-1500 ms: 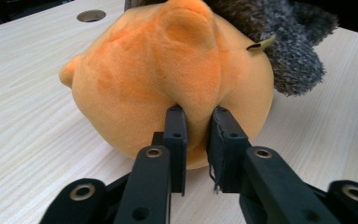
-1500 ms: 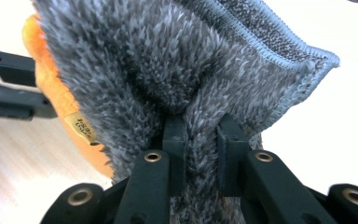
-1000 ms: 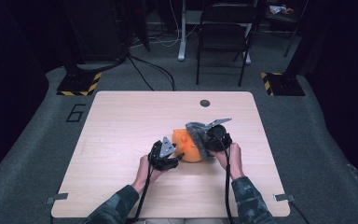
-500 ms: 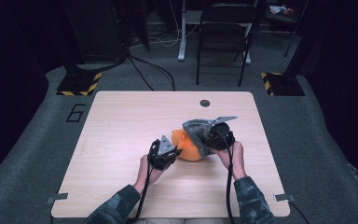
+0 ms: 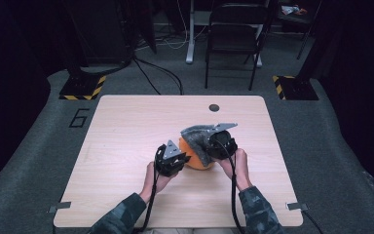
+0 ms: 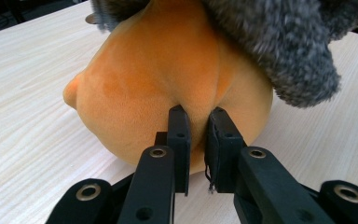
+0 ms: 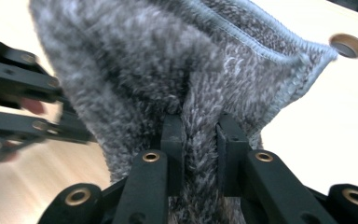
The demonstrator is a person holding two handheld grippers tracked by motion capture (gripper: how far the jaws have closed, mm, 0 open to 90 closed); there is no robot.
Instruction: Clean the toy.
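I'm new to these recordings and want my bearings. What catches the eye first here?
The orange plush toy near the middle of the wooden table stands out, with a grey fuzzy cloth draped over its top. The left gripper has just closed and pinches a fold of the toy's fabric; the right gripper is clamped on the cloth.

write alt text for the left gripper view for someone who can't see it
The left gripper has its two black jaws pinched shut on a fold of an orange plush toy lying on a pale wooden table. A fuzzy grey cloth drapes over the toy's top right.
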